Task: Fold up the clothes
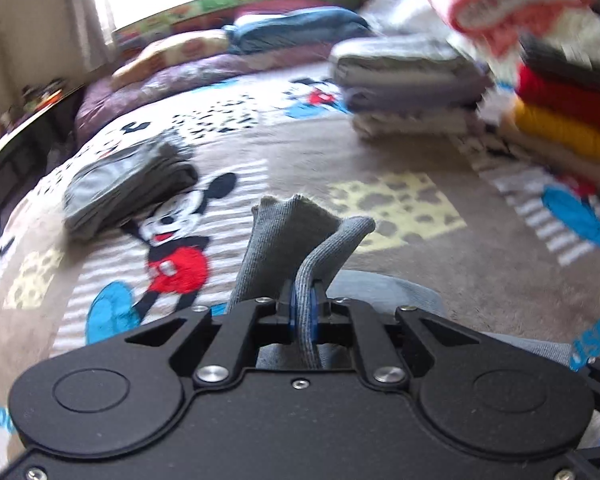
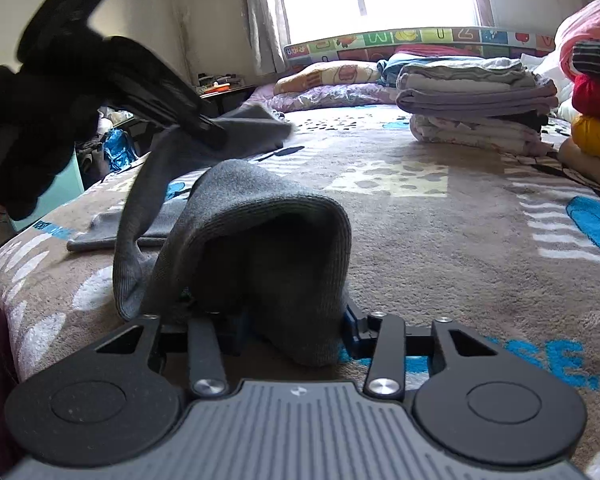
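Observation:
A grey knit sock [image 1: 296, 240] is pinched in my left gripper [image 1: 305, 304], whose jaws are shut on it; the cuff and a fold stick up past the tips. In the right wrist view the same gripper [image 2: 208, 130] shows at upper left, lifting the sock [image 2: 148, 184] off the bed. My right gripper [image 2: 292, 320] is spread inside the sock's open end [image 2: 260, 232], which drapes over its fingers. A second grey sock [image 2: 100, 236] lies flat on the blanket behind.
A Mickey Mouse blanket [image 1: 380, 152] covers the bed. A folded grey garment [image 1: 128, 184] lies at left. Stacks of folded clothes [image 2: 476, 96] and red and yellow knits [image 2: 596, 120] stand at the right. Pillows [image 2: 324, 76] line the window side.

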